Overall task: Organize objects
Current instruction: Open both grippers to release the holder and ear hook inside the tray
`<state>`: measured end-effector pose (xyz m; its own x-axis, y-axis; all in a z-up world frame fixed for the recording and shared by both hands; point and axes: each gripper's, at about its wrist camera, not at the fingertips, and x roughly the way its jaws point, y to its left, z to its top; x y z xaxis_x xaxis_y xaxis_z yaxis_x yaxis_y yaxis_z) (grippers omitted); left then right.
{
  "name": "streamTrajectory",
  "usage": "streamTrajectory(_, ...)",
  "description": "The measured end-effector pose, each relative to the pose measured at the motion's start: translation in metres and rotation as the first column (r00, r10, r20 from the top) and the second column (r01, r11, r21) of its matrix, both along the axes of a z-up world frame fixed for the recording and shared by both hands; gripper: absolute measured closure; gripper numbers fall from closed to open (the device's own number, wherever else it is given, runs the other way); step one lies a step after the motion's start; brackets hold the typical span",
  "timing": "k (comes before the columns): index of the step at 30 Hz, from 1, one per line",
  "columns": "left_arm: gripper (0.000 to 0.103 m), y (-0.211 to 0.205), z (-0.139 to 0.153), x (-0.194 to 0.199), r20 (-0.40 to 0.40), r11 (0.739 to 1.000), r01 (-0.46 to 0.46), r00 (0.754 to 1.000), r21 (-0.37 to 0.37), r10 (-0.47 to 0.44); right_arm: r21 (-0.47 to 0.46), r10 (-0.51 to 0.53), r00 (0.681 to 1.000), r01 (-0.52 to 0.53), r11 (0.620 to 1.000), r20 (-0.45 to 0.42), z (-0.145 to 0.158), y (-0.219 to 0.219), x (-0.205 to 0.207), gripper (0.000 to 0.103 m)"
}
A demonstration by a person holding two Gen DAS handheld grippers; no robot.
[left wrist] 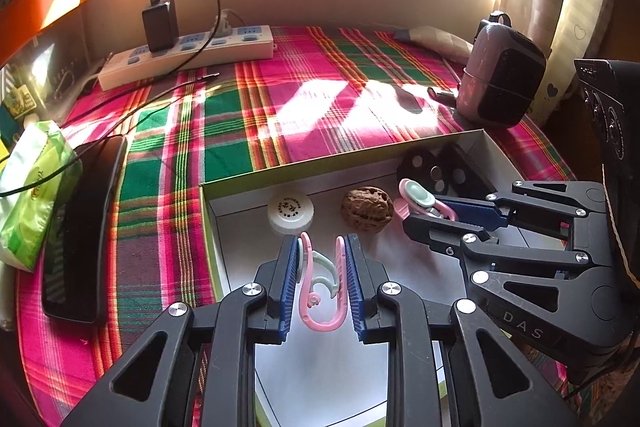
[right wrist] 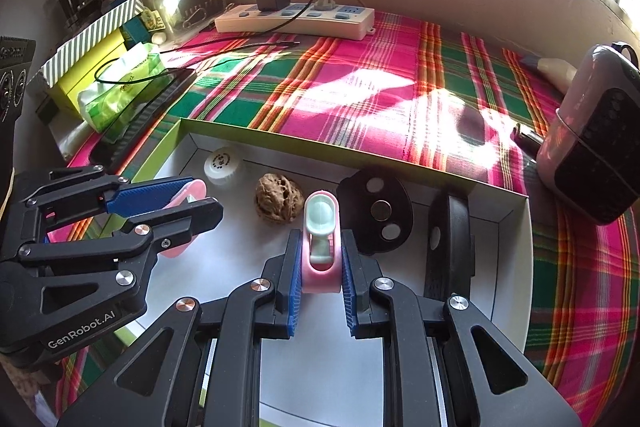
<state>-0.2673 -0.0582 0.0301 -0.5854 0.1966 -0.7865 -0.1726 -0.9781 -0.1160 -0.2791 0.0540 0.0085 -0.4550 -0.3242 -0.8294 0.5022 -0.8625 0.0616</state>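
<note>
Left gripper (left wrist: 320, 283): clenched on pink clip (left wrist: 322, 287), long axis along the fingers.
Right gripper (right wrist: 320, 267): clenched on second pink clip (right wrist: 321, 247).
Box (left wrist: 492, 147): directly below both; walnut (left wrist: 367, 211) just ahead.

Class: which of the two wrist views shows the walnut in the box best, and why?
The right wrist view: the walnut sits unobstructed near the frame's middle, sunlit, between the white cap and the right tool's pink clip. The left wrist view shows it whole too, but darker.
</note>
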Motion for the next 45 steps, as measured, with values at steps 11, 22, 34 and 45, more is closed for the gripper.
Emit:
streamTrajectory(11, 0.082, -0.0015, -0.0068, -0.0070, 0.013, 1.000, -0.008, 1.000, -0.016, 0.008, 0.016, -0.004, 1.000, 0.004, 1.000, -0.005, -0.0044, -0.0038, -0.0050, 0.084)
streamTrajectory(22, 0.082, -0.0001, -0.0079, -0.0097, 0.012, 1.000, -0.003, 1.000, -0.019, 0.003, 0.012, -0.010, 1.000, 0.010, 1.000, -0.006, -0.0062, -0.0048, -0.0070, 0.084)
streamTrajectory(34, 0.080, 0.0028, -0.0084, -0.0088, 0.014, 1.000, -0.005, 1.000, -0.025, 0.006, 0.010, -0.014, 1.000, 0.014, 1.000, -0.003, -0.0065, -0.0055, -0.0055, 0.084)
streamTrajectory(45, 0.075, 0.0004, -0.0073, -0.0063, 0.018, 1.000, -0.006, 1.000, -0.023, 0.007, 0.004, -0.022, 1.000, 0.022, 1.000, -0.003, -0.0050, -0.0039, -0.0021, 0.075)
